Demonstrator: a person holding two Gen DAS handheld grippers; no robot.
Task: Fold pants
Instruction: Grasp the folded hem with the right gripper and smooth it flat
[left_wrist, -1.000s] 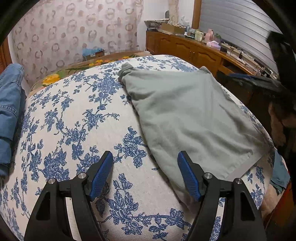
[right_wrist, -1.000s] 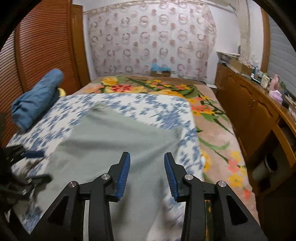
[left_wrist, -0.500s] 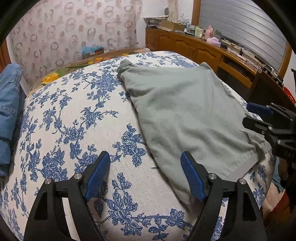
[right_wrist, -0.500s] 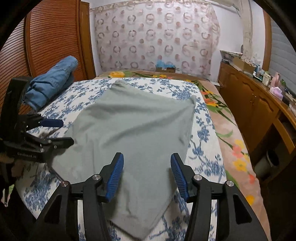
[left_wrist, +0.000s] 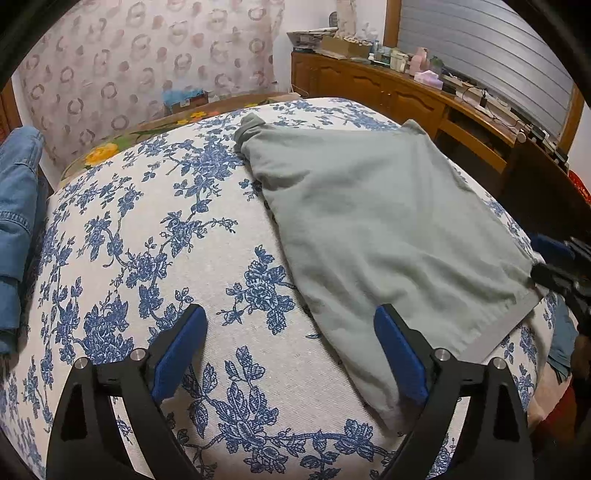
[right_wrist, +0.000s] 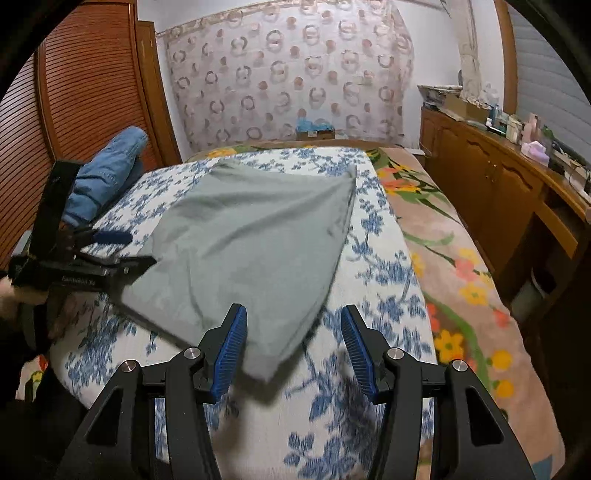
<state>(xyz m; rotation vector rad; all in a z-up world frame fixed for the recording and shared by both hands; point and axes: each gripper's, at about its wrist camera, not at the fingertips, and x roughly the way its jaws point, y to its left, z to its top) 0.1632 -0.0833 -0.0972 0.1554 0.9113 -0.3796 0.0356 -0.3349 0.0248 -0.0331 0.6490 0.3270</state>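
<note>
Your left gripper (left_wrist: 290, 354) has just opened its jaws wide over the bed (left_wrist: 155, 236). Your right gripper (right_wrist: 293, 349) stands open near the pants (right_wrist: 251, 240) corner. The writing on your left gripper is too blurry to read.

dim indoor light, fisheye bending, slight blur
</note>
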